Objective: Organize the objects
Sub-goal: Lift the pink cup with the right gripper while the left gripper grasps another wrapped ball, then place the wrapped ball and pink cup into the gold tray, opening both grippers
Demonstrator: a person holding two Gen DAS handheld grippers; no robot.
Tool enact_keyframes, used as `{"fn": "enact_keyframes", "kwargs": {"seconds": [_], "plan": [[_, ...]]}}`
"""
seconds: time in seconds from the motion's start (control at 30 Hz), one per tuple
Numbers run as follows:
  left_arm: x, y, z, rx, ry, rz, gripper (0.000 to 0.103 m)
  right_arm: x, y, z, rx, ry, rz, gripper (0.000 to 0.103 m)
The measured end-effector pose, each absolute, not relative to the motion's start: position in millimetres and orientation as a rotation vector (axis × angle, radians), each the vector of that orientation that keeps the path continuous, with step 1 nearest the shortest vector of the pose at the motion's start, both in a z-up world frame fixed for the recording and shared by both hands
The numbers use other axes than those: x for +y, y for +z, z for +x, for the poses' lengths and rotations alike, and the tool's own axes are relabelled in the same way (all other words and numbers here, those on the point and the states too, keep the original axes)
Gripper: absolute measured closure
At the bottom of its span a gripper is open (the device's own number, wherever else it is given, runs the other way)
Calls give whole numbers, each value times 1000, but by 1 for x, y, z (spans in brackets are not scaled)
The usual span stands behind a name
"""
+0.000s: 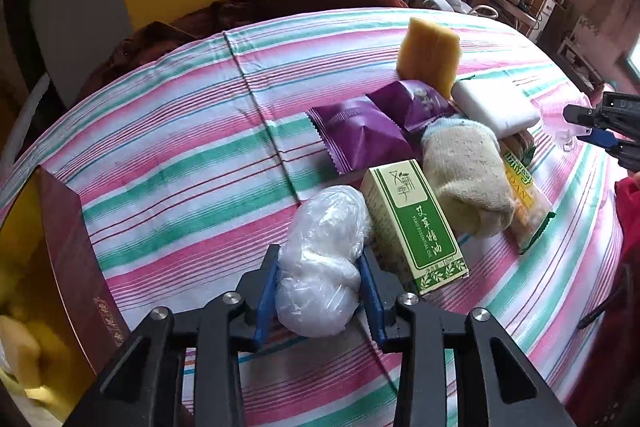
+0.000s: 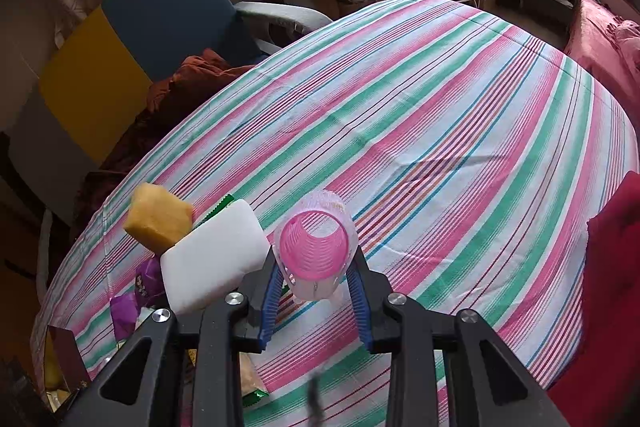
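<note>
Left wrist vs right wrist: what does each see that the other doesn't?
Left wrist only: the left gripper shut on a clear plastic bag, the green box, the sock and the dark red box at the left edge.
Right wrist only: the right gripper shut on a pink hair roller.
Both: yellow sponge, white block, purple packets, striped cloth.

A green-and-cream box [image 1: 416, 227] reads "TIAO ESSENTIAL OIL" and "10ml"; the yellow snack packet [image 1: 524, 195] shows the letters "DAN".
</note>
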State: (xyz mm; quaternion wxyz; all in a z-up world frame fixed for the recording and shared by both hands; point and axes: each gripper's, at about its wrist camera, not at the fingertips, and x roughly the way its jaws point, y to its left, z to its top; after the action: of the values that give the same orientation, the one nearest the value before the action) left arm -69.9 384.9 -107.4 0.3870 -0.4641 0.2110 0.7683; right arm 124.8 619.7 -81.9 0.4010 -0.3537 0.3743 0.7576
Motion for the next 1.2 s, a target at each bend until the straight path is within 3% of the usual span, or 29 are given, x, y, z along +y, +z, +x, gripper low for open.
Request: {"fn": "enact_keyframes", "kwargs": {"seconds": [0.47, 0.93, 1.2], "plan": [[321, -60, -53, 281, 2009, -1080, 67, 611, -68, 125, 959, 2037, -800, 72], [187, -33, -56, 78, 2227, -1093, 67, 569, -44, 105, 746, 2210, -805, 72], [105, -27, -71, -50, 2382, -1102, 67, 499, -22, 80, 663, 2378, -867, 72]]}}
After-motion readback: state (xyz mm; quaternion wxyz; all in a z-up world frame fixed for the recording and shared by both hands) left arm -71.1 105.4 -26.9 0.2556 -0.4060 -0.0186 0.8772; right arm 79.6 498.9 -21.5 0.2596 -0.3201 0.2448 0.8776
